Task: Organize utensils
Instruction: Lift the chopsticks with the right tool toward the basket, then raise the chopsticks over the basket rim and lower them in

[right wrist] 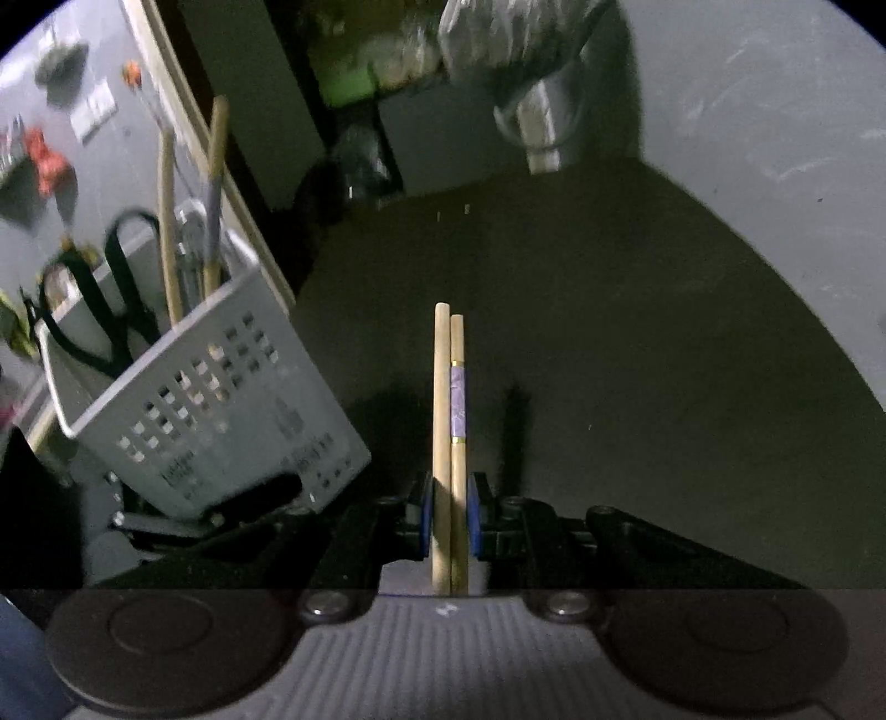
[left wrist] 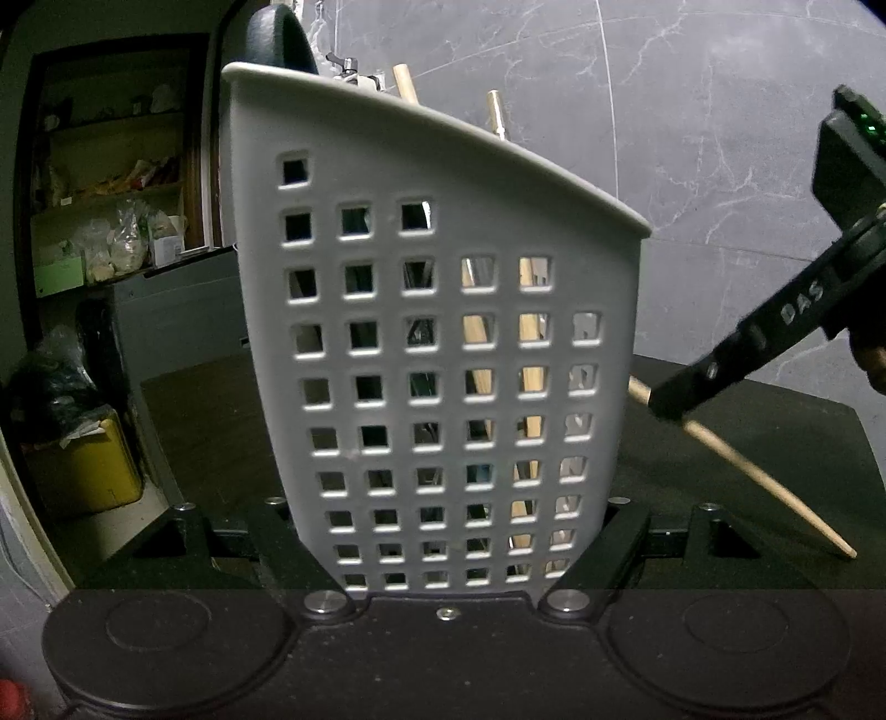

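A grey perforated utensil basket [left wrist: 443,343] fills the left wrist view, and my left gripper [left wrist: 454,554] is shut on its lower sides. Wooden sticks [left wrist: 407,83] and a black handle [left wrist: 282,39] poke above its rim. In the right wrist view my right gripper [right wrist: 449,515] is shut on a pair of wooden chopsticks [right wrist: 449,399], one with a purple band, pointing straight ahead over the table. The basket [right wrist: 210,421] stands tilted at the left of that view, with black scissors [right wrist: 122,288] in it. The left view shows the right gripper [left wrist: 664,404] beside the basket with the chopsticks [left wrist: 764,476] slanting down.
A dark table top [right wrist: 609,332] lies under both grippers, with a grey marbled wall [left wrist: 664,111] behind it. A metal pot [right wrist: 542,127] stands at the table's far edge. Shelves with packets [left wrist: 111,221] and a yellow container [left wrist: 88,471] are off to the left.
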Available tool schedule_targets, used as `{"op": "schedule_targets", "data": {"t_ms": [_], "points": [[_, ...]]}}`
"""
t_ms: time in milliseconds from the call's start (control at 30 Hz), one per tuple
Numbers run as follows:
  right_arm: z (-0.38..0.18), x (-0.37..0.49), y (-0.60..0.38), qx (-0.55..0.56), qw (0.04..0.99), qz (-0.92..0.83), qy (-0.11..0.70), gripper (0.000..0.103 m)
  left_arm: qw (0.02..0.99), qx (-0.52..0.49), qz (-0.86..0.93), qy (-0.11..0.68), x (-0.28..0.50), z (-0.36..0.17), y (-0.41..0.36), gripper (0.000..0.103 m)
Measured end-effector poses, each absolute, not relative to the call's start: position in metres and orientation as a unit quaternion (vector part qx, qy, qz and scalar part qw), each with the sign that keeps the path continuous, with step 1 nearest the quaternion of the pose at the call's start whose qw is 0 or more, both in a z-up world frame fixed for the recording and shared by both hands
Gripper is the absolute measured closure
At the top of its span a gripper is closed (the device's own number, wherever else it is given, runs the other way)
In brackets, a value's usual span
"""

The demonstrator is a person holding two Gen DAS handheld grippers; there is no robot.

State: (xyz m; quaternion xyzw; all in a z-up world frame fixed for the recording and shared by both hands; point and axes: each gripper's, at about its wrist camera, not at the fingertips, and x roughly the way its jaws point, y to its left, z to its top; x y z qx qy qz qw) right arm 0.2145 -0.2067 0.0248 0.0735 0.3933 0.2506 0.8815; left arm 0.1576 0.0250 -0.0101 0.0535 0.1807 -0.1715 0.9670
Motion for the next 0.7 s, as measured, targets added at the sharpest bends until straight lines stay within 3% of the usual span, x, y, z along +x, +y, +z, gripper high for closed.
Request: {"op": "schedule_targets", "data": {"t_ms": [700], "points": [[0.074,0.179,-0.249,0.174,0.922,0.281,0.201,0.089,0.967,0.052,-0.173,0.18,0.159,-0.013,0.023,0.024]]}}
